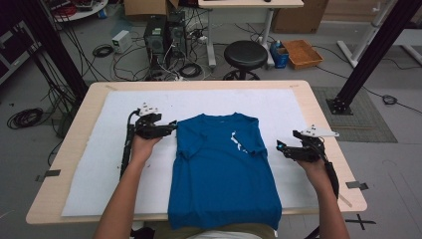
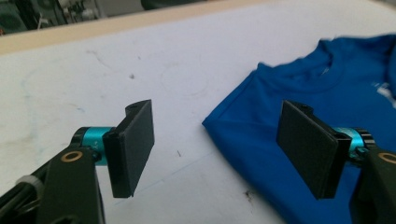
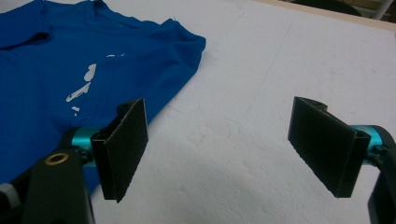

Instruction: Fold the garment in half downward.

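A blue T-shirt (image 1: 221, 167) was laid flat at the middle of the white-covered worktop (image 1: 89, 164), its sleeves apparently folded in. The left tongs (image 1: 171, 125) were held released beside its left shoulder; the right tongs (image 1: 279, 147) were likewise spread, near its right edge.

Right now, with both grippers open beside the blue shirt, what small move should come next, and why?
Probably ease the left gripper forward onto the shirt's shoulder corner and close. Its jaws stand open with that corner between them, while the right gripper hangs open over bare white mat.
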